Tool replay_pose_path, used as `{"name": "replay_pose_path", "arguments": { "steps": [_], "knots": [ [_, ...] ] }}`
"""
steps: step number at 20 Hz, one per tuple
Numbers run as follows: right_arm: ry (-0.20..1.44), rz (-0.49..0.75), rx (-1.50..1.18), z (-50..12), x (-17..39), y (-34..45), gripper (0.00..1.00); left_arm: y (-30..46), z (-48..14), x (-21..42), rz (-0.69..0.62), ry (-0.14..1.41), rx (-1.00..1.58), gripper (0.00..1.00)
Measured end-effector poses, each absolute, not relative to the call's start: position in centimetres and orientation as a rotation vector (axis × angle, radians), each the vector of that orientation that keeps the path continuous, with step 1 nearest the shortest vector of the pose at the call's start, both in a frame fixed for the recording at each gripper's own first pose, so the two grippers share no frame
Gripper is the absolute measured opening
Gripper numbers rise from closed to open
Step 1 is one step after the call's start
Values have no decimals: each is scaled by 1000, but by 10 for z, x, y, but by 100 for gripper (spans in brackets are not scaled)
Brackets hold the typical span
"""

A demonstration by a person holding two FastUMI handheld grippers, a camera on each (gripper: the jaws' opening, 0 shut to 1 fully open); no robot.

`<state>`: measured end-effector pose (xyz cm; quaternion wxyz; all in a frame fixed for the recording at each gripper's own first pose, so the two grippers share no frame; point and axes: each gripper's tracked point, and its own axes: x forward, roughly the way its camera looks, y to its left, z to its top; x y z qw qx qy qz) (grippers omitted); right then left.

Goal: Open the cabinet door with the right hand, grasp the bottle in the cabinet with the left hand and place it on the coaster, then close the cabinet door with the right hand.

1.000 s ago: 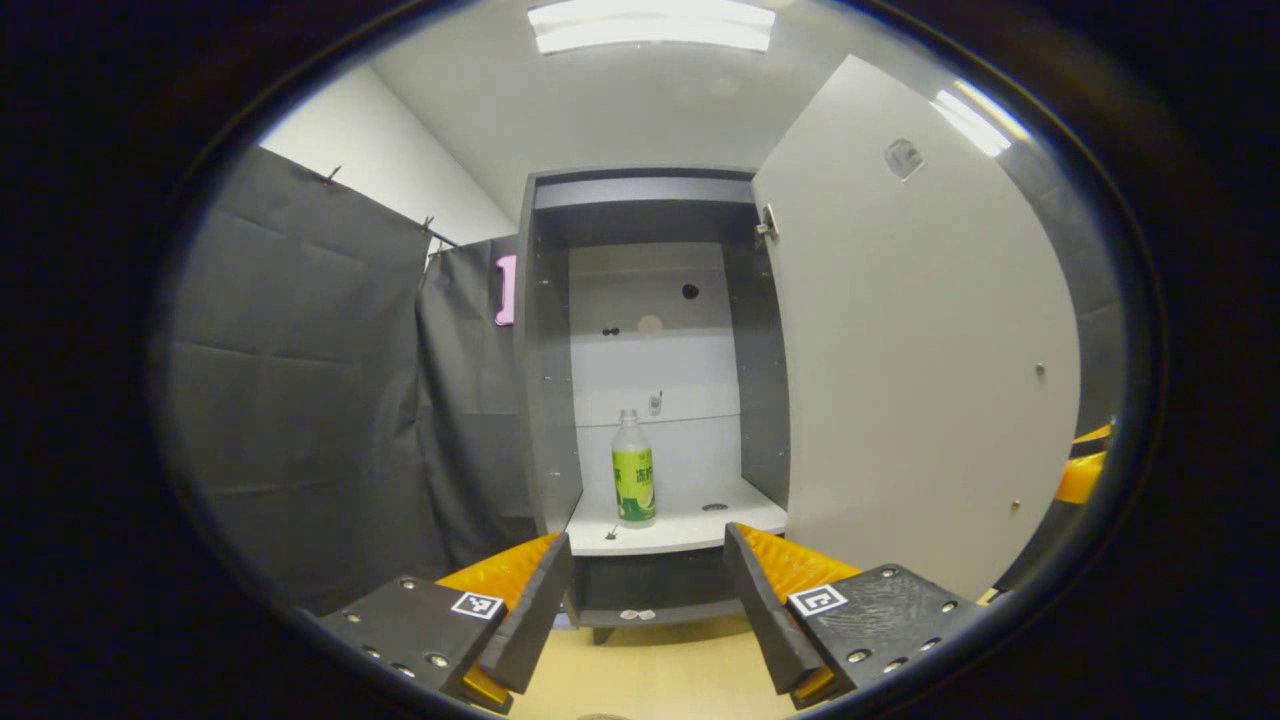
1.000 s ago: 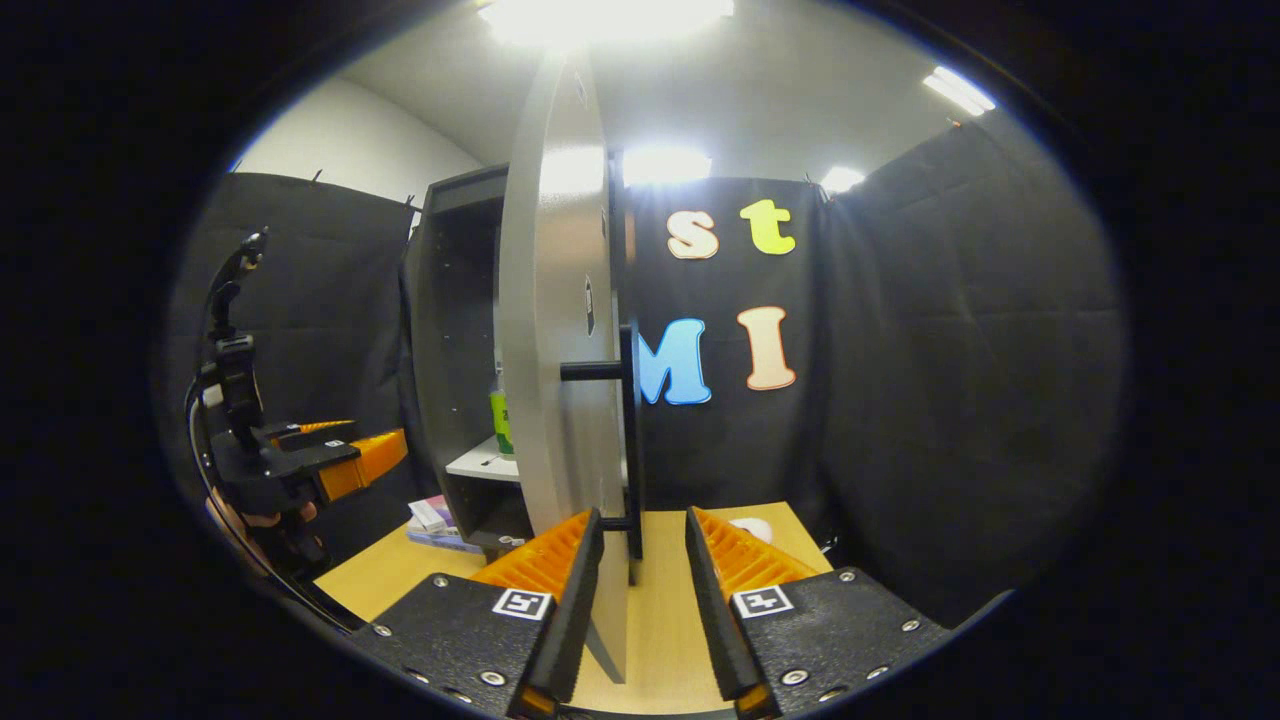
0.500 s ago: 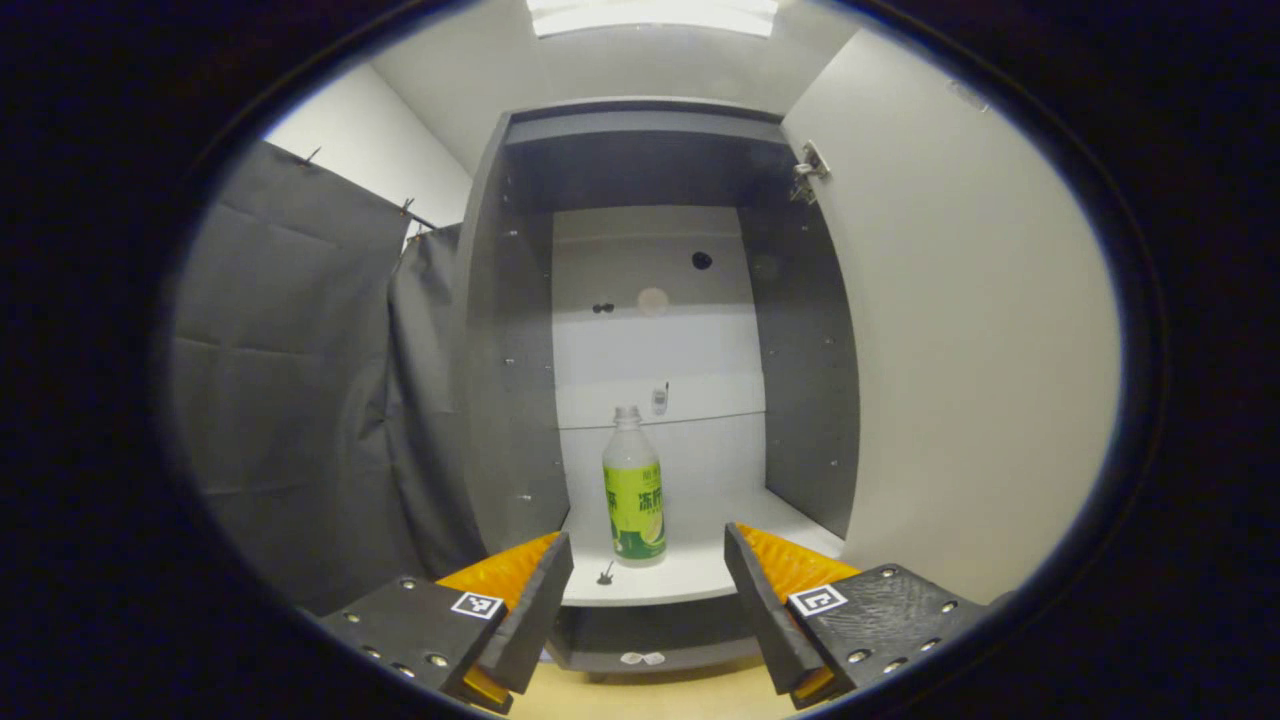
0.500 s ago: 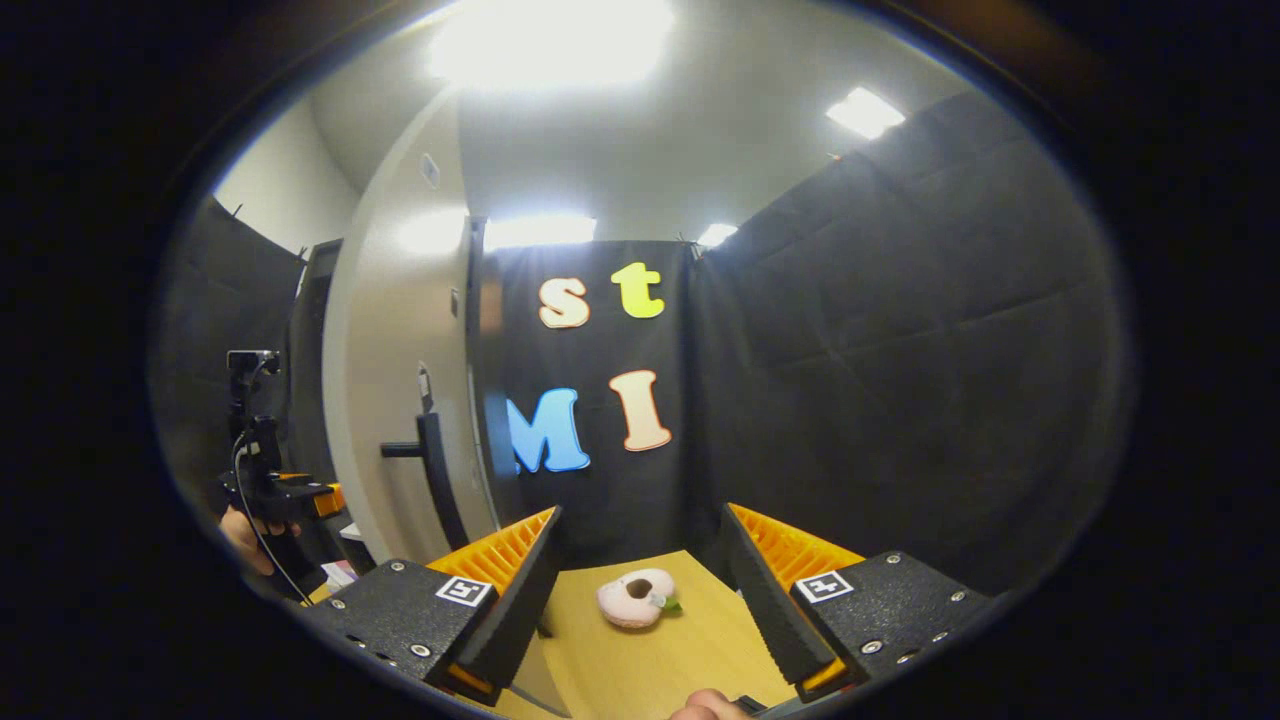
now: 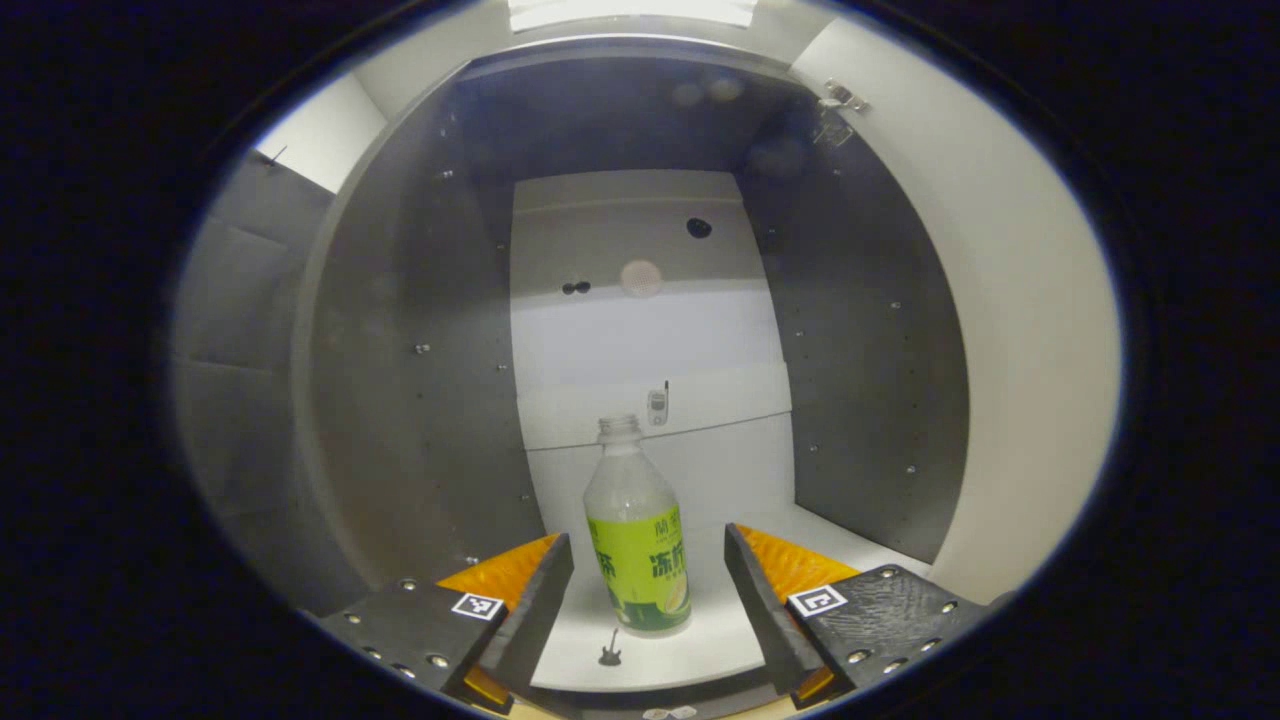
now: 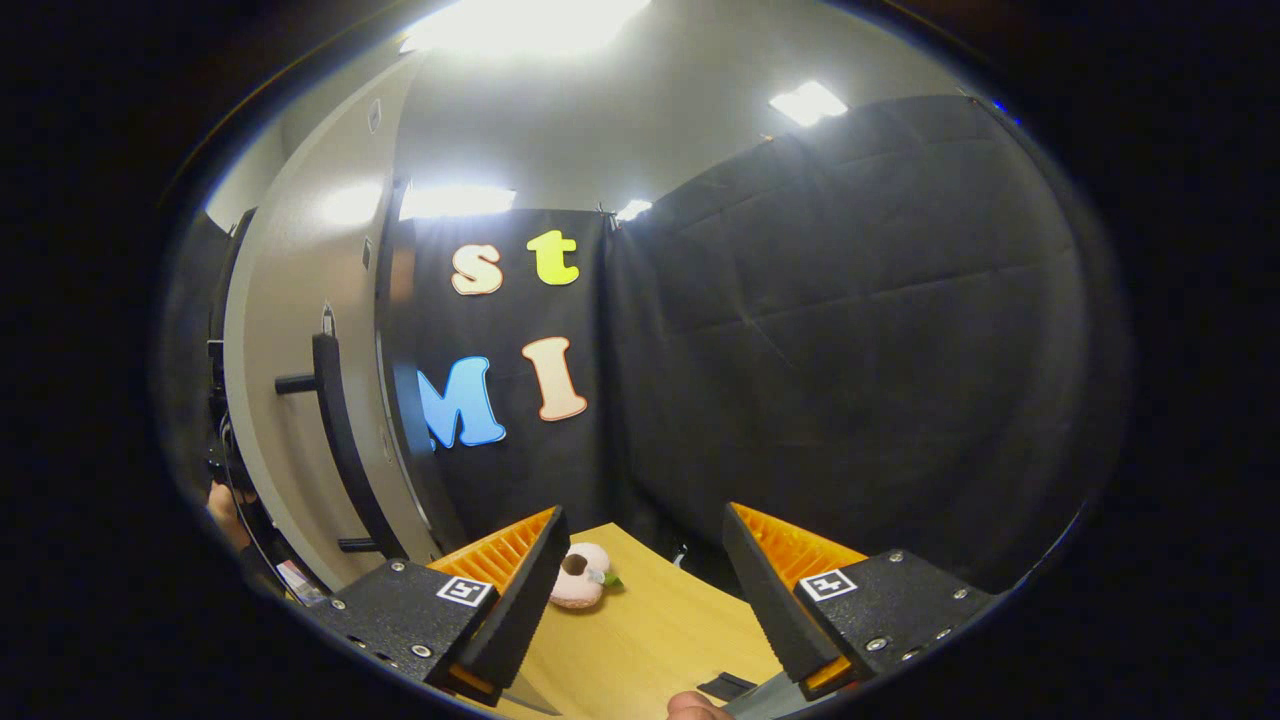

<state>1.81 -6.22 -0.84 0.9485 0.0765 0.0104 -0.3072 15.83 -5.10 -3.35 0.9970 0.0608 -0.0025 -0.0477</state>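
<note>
In the left gripper view the inside of the cabinet [image 5: 400, 330] is seen, with the bottle [image 5: 634, 540] standing upright on the white shelf [image 5: 700, 640] just beyond the fingertips. The fingers of the left gripper [image 5: 648, 590] are spread wide, one on each side of the bottle, and neither is touching it. A small dark mark [image 5: 609, 652] lies on the shelf between the fingers, in front of the bottle. The open cabinet door [image 5: 1040, 330] is seen to the right of the right finger.

In the right gripper view the door's outer face [image 6: 290, 330] and its dark handle [image 6: 335, 430] are seen to the left of the left finger. The fingers of the right gripper [image 6: 640, 590] are held wide apart with nothing between them. The table [image 6: 650, 640] lies beyond them, and a pink doughnut-shaped coaster [image 6: 582, 584] rests on it just beside the left fingertip. Part of a hand [image 6: 695, 708] shows at the bottom edge.
</note>
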Motion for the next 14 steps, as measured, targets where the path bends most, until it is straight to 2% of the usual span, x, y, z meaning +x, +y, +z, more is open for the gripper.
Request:
{"name": "replay_pose_path", "arguments": {
  "steps": [4,5,8,10,11,12,13,14],
  "knots": [
    [42,-630,158,-15,22,-54,95,-46,-33,192,-98,-21,123,87],
    [43,-632,172,-16,25,-52,95,-46,-35,198,-103,-20,123,92],
    [27,-659,225,-14,28,-51,95,-49,-47,209,-126,-3,95,92],
    [30,-669,233,-15,30,-50,95,-45,-52,212,-112,1,82,82],
    [40,-673,226,-17,30,-51,95,-48,-53,214,-126,0,66,92],
    [55,-678,211,-19,29,-52,95,-50,-57,218,-142,8,58,92],
    [66,-682,197,-21,27,-53,95,-51,-62,222,-144,18,60,85],
    [70,-683,189,-21,24,-53,95,-48,-62,213,-141,21,61,85]
  ]
}}
